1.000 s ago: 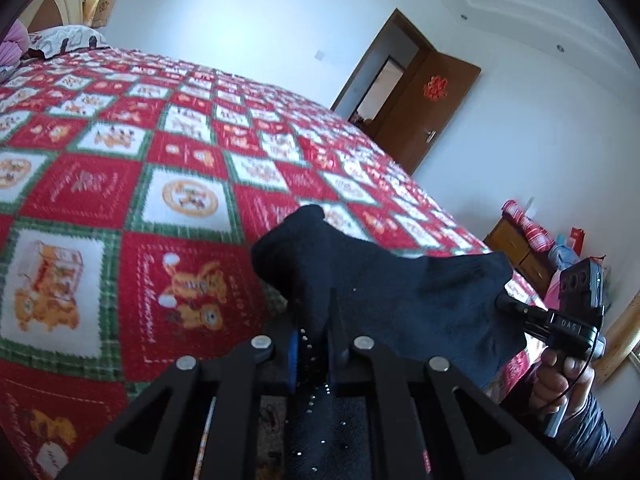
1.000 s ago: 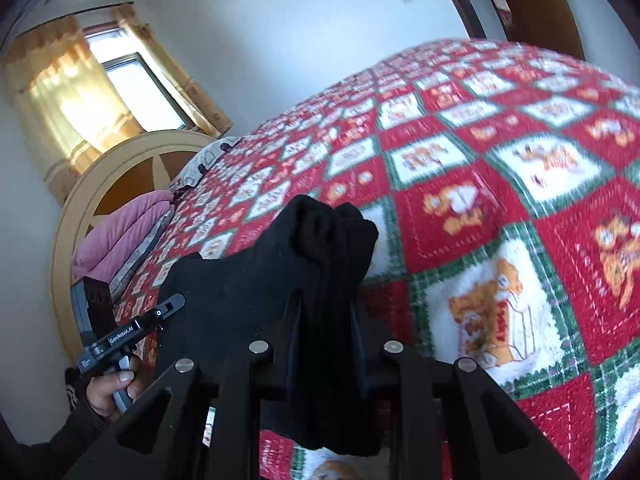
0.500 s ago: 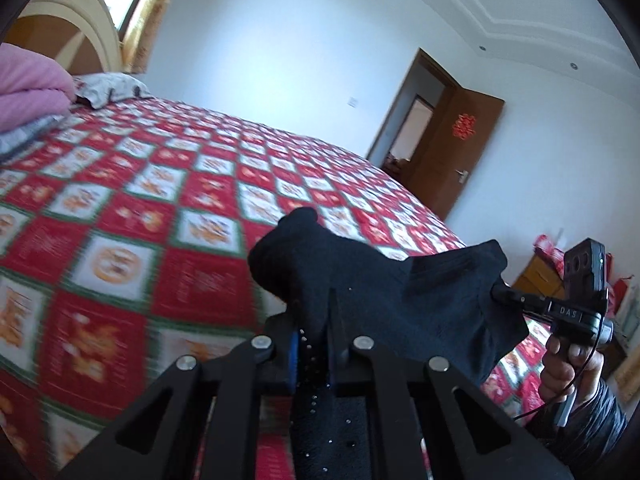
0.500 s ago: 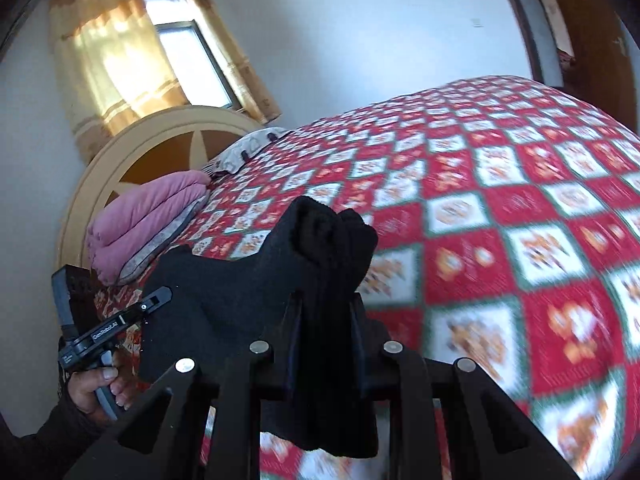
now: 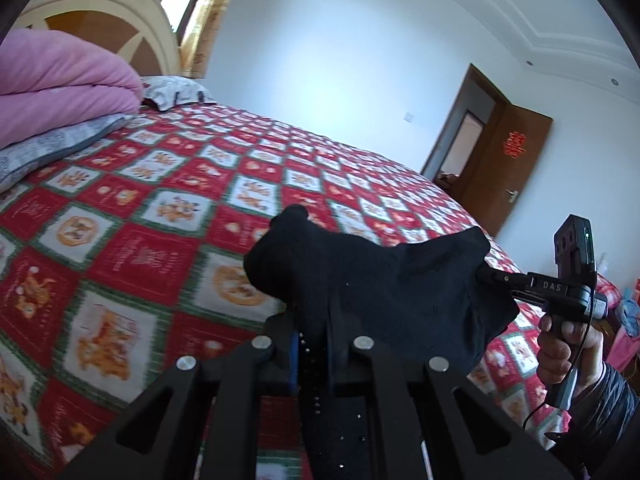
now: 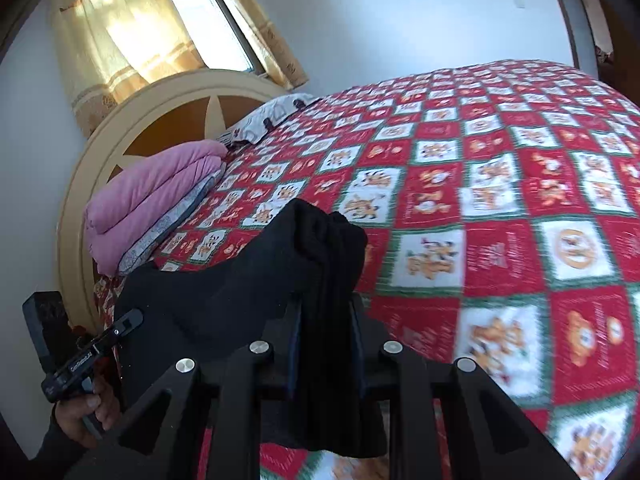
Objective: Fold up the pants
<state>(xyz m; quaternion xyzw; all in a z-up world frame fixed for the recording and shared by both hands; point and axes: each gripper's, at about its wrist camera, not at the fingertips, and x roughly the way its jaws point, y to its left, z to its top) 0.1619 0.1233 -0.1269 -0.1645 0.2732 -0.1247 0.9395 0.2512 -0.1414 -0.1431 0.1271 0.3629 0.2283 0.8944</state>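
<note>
The black pants (image 5: pixel 384 284) hang stretched in the air between my two grippers, above the bed. My left gripper (image 5: pixel 312 340) is shut on one bunched end of the pants. My right gripper (image 6: pixel 324 320) is shut on the other bunched end (image 6: pixel 320 240). In the left wrist view the right gripper (image 5: pixel 486 274) shows at the right, clamped on the cloth. In the right wrist view the left gripper (image 6: pixel 134 316) shows at the lower left, its tips at the cloth's edge.
A red, green and white patchwork bedspread (image 5: pixel 160 232) covers the bed (image 6: pixel 500 208). A pink folded quilt (image 5: pixel 60 92) lies on grey pillows by the round headboard (image 6: pixel 160 112). A brown door (image 5: pixel 508 172) stands open at the right.
Both grippers have lifted and tilted up with the pants; the views now take in the headboard, quilt and window. The grip on the cloth is unchanged.
</note>
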